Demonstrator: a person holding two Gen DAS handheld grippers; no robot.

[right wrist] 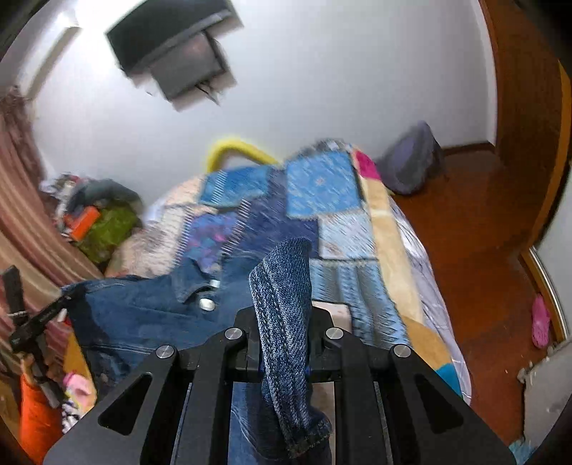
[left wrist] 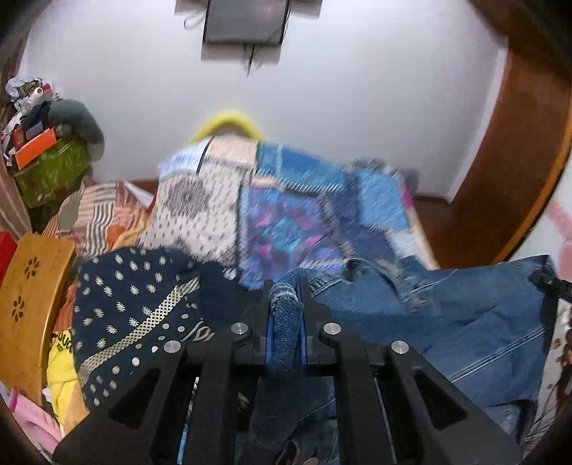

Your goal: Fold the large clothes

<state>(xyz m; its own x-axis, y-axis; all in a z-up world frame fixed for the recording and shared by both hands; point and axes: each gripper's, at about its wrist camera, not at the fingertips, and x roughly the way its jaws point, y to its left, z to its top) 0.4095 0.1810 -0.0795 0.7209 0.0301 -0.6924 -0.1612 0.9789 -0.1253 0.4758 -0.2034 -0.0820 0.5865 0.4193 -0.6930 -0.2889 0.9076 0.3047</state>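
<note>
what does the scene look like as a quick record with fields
garment: denim jacket, held up between both grippers
left gripper: shut on a denim fold
right gripper: shut on a denim edge
surface: bed with blue patchwork quilt
beside it: navy dotted cloth, wooden chair
floor: pink slipper
image: blurred

Patchwork quilt (left wrist: 300, 214) covers bed; television (left wrist: 246, 21) on wall.
</note>
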